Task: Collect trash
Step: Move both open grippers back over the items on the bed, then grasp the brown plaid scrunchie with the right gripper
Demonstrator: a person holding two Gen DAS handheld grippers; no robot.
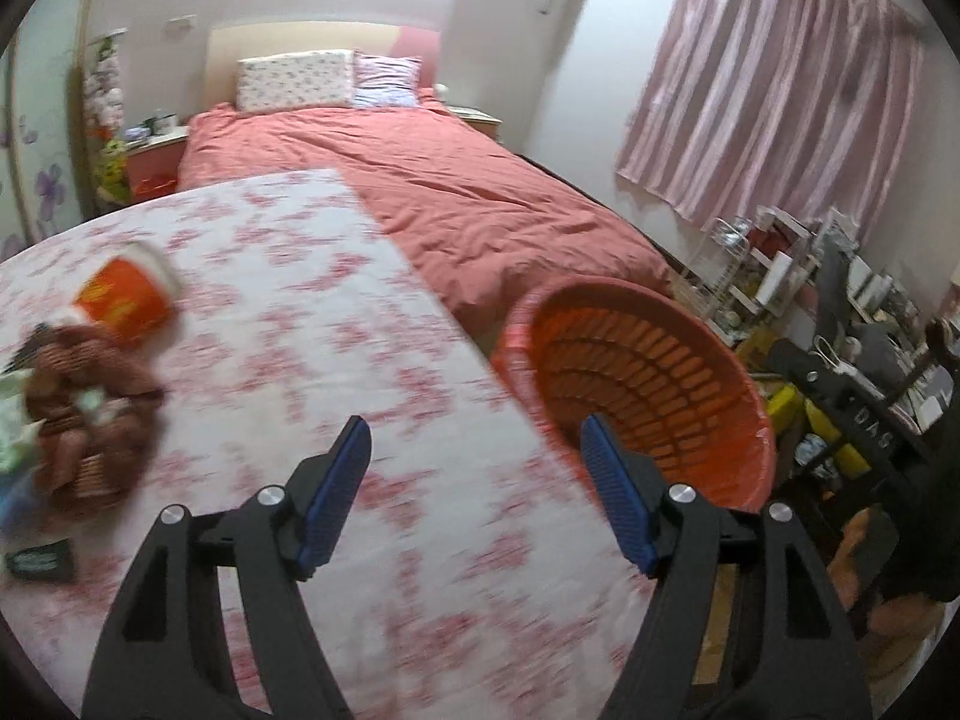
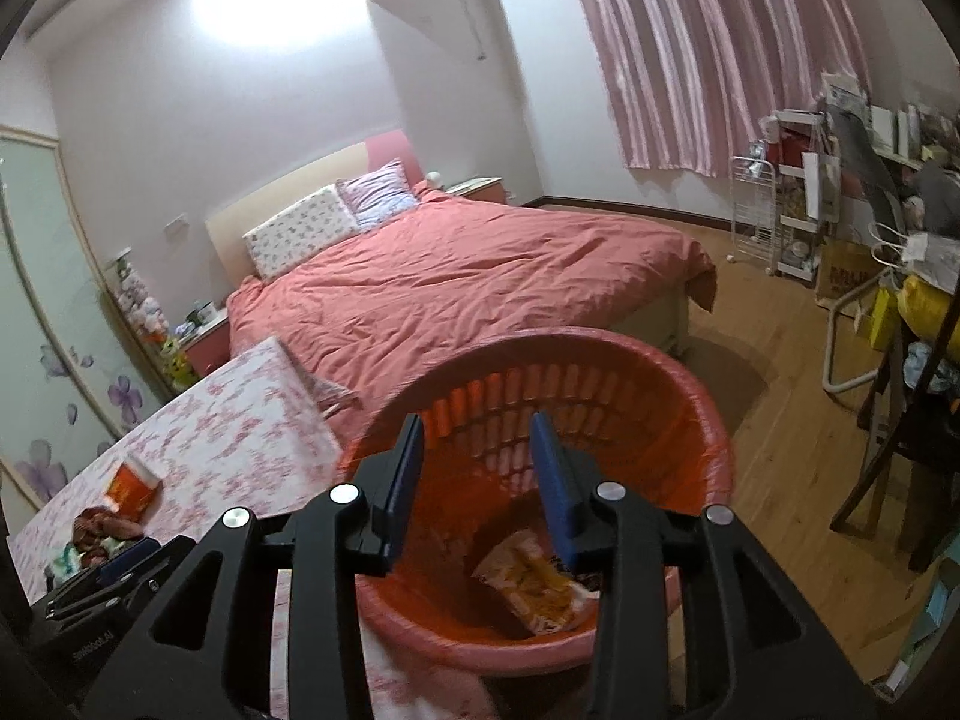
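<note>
An orange slatted basket [image 1: 648,384] stands on the floor beside the table; in the right wrist view the basket [image 2: 600,378] holds a yellow-and-white snack wrapper [image 2: 534,585]. My right gripper [image 2: 477,441] is open and empty above the basket's mouth. My left gripper [image 1: 474,450] is open and empty above the table's right edge. An orange paper cup [image 1: 129,297] lies on its side at the table's left; it also shows in the right wrist view [image 2: 133,487]. A brown crumpled wrapper pile [image 1: 90,414] lies just in front of it.
The table has a pink floral cloth [image 1: 288,324]. A bed with a salmon cover [image 2: 456,282] is behind the table. A cluttered desk and shelves [image 2: 840,222] stand at the right by pink curtains. Wooden floor [image 2: 798,420] lies right of the basket.
</note>
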